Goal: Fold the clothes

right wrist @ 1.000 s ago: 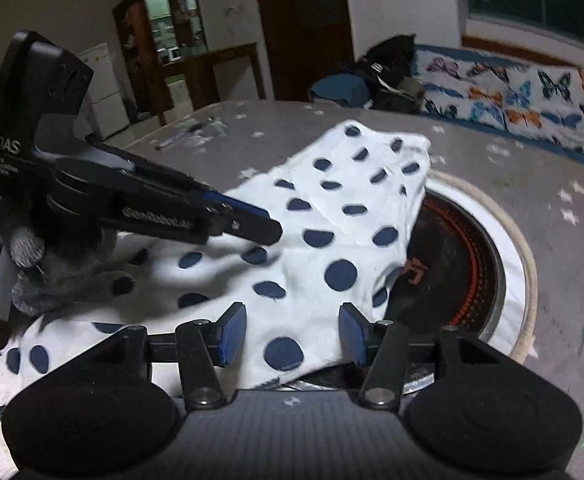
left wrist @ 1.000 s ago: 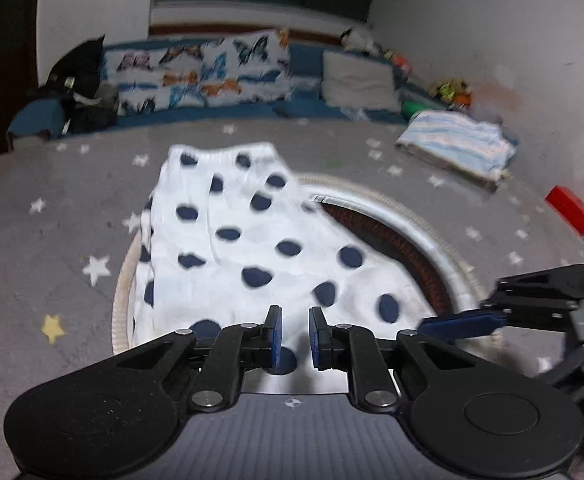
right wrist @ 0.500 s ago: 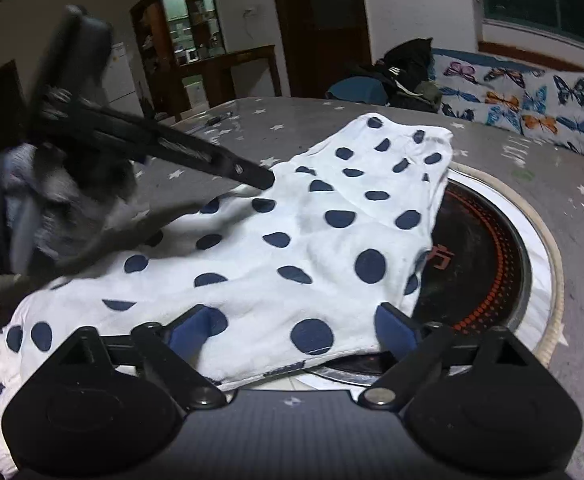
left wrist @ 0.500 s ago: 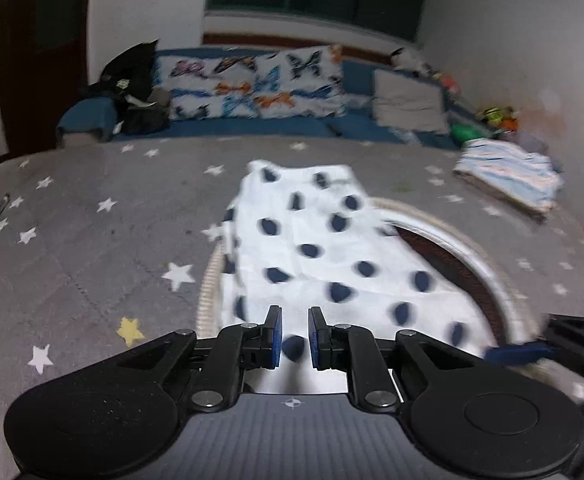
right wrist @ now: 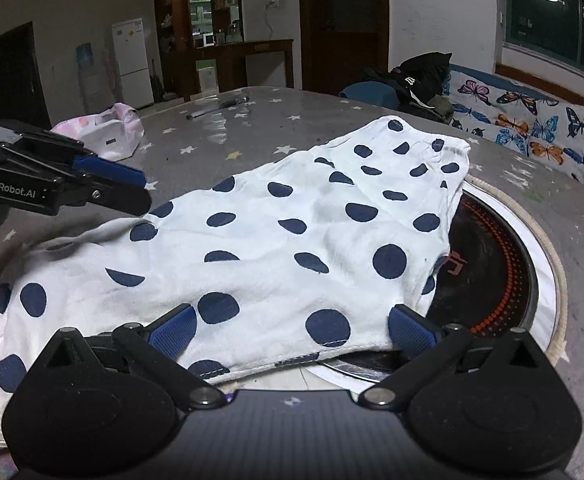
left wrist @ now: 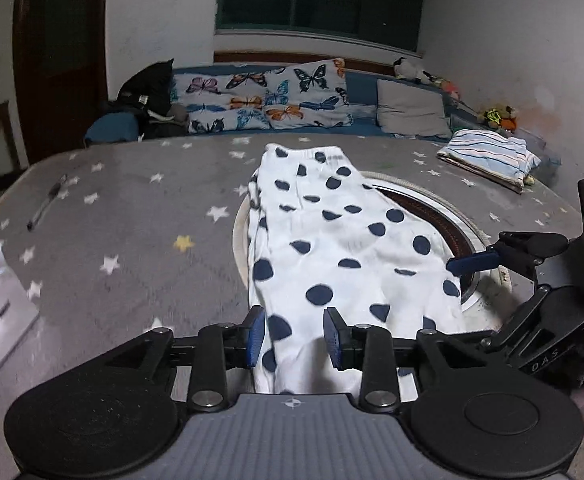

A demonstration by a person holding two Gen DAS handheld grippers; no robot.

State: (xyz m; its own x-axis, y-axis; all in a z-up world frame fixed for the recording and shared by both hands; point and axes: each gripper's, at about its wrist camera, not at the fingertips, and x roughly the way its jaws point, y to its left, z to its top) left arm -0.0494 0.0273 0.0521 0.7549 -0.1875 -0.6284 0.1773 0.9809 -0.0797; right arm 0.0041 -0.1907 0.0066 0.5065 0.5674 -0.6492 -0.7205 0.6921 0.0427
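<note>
A white garment with dark blue polka dots (left wrist: 332, 248) lies flat on the grey star-patterned table, partly over a round hotplate; it also shows in the right wrist view (right wrist: 276, 248). My left gripper (left wrist: 294, 340) is open at the garment's near edge, the cloth lying between its fingers. My right gripper (right wrist: 288, 330) is wide open at the garment's side hem. The right gripper's blue-padded finger (left wrist: 474, 261) shows at the right of the left wrist view. The left gripper's fingers (right wrist: 104, 178) show at the left of the right wrist view, above the table.
A round black hotplate with a white rim (right wrist: 492, 268) is set in the table (left wrist: 132, 216). A folded striped cloth (left wrist: 492, 156) lies at the far right. A pen (left wrist: 46, 208) and a white-pink bag (right wrist: 104, 132) lie on the left. A butterfly-print sofa (left wrist: 268, 100) stands behind.
My left gripper has opened and let go of the garment, which now lies flat. My right gripper has opened wider. Both have drawn back slightly.
</note>
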